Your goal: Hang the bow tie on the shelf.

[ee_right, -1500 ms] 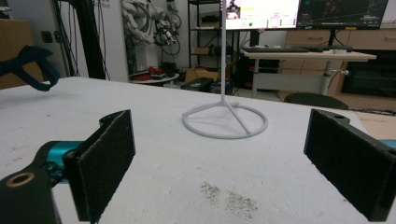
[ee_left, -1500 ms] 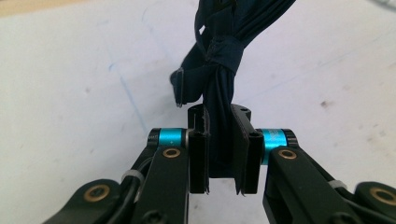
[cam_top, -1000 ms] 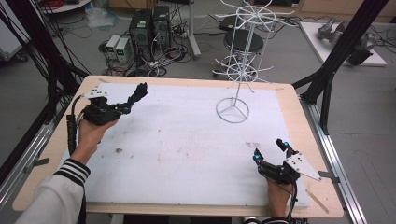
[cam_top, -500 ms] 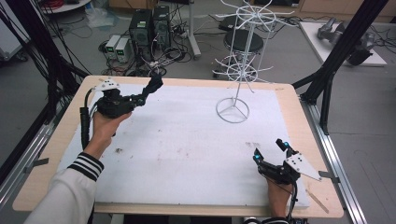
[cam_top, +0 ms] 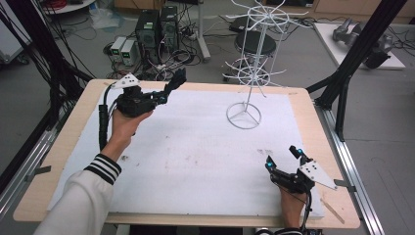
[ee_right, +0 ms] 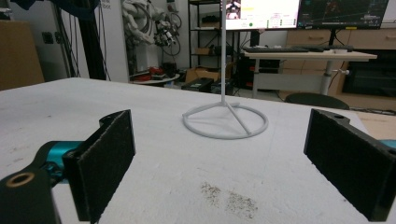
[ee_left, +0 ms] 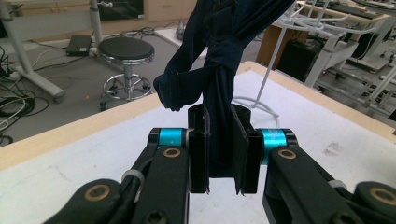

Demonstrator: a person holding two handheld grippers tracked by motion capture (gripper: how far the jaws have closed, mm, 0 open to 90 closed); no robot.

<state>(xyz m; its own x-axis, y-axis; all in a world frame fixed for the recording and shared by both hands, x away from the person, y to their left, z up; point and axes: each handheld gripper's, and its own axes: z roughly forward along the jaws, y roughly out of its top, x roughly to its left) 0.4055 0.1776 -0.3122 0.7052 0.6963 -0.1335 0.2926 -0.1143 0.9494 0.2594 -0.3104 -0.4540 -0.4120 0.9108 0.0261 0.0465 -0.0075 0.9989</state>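
My left gripper (cam_top: 164, 93) is raised over the far left of the white table top (cam_top: 195, 156), shut on a dark blue cloth (cam_top: 177, 78). In the left gripper view the cloth (ee_left: 219, 65) is pinched between the two jaws of the left gripper (ee_left: 219, 123) and bunches above them, with a folded end sticking out to the left. A white wire rack (cam_top: 249, 63) stands at the far right on a ring base (cam_top: 243, 116). My right gripper (cam_top: 284, 159) rests near the front right edge, open and empty. Its pads (ee_right: 105, 158) frame the rack's base (ee_right: 225, 121).
A black stool (ee_left: 125, 49) stands on the floor beyond the table's far edge, with computer cases (cam_top: 156, 27) and cables behind. Black frame struts (cam_top: 352, 63) rise at the right. Dark smudges (ee_right: 229, 196) mark the foam in front of the right gripper.
The left hand has carried its gripper and the cloth away from the person and to the right, toward the far edge. The right gripper has stayed put.
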